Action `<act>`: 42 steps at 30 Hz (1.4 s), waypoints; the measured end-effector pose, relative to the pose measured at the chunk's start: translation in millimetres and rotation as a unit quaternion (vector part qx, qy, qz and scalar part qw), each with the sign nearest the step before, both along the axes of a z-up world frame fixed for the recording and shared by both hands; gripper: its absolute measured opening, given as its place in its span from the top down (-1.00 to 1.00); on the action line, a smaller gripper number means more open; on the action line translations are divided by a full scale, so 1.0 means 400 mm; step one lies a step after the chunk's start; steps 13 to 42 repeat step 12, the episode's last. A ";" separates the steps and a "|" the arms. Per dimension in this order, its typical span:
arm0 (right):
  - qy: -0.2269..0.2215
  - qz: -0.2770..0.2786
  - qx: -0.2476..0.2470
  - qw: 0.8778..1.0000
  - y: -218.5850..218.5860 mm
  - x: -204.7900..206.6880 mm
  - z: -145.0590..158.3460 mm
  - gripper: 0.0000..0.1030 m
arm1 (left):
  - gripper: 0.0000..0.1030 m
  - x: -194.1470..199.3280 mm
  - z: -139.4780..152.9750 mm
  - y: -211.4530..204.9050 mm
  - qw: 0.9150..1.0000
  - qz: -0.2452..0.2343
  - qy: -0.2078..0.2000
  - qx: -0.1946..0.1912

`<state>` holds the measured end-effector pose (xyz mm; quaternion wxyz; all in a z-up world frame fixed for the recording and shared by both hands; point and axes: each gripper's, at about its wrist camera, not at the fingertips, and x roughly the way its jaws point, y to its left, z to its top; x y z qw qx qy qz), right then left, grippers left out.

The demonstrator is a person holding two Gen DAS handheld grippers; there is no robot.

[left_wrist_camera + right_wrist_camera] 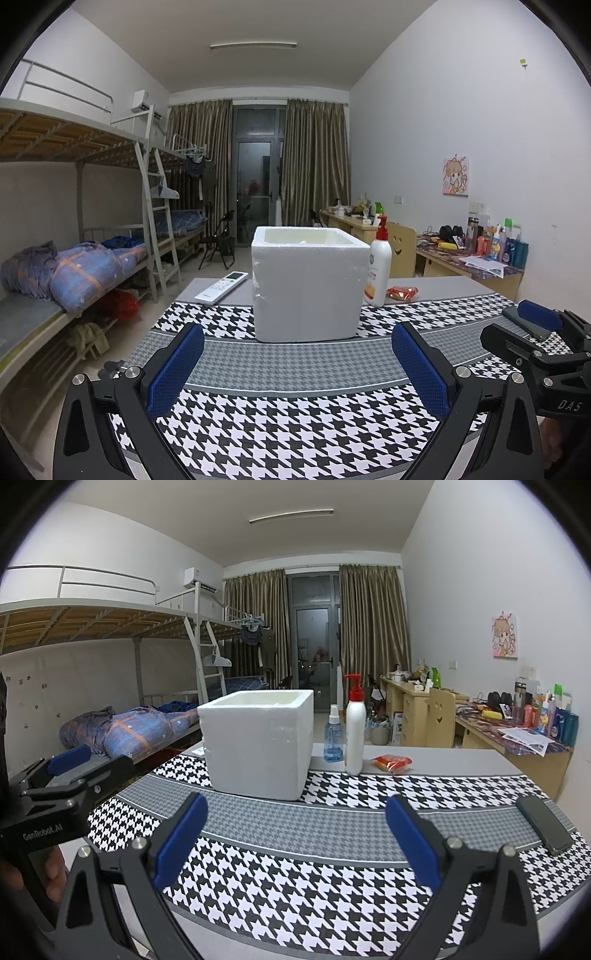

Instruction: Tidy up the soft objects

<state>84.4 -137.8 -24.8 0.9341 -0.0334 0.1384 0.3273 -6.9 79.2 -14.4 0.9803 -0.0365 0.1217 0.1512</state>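
A white foam box (306, 284) (256, 744) stands open-topped on the houndstooth cloth ahead of both grippers. A small red-orange packet (402, 293) (392, 763) lies behind it to the right on the grey table. My left gripper (297, 369) hangs open over the cloth, nothing between its blue pads. My right gripper (295, 836) is open too, also empty, a little right of the box. Each gripper shows at the edge of the other's view: the right gripper (543, 339), the left gripper (70, 771).
A white pump bottle (377, 266) (354, 725) stands right of the box, with a blue spray bottle (333, 734) beside it. A remote control (221, 287) lies at the left rear. A dark phone (545, 823) rests on the cloth's right side. Bunk beds at left, desks at right.
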 end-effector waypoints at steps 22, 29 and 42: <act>0.004 -0.002 0.000 1.000 0.001 0.001 -0.004 -0.92 | -0.98 0.005 -0.001 -0.002 1.000 -0.005 0.001 -0.003; 0.004 -0.002 0.000 1.000 0.001 0.001 -0.004 -0.92 | -0.98 0.005 -0.001 -0.002 1.000 -0.005 0.001 -0.003; 0.004 -0.002 0.000 1.000 0.001 0.001 -0.004 -0.92 | -0.98 0.005 -0.001 -0.002 1.000 -0.005 0.001 -0.003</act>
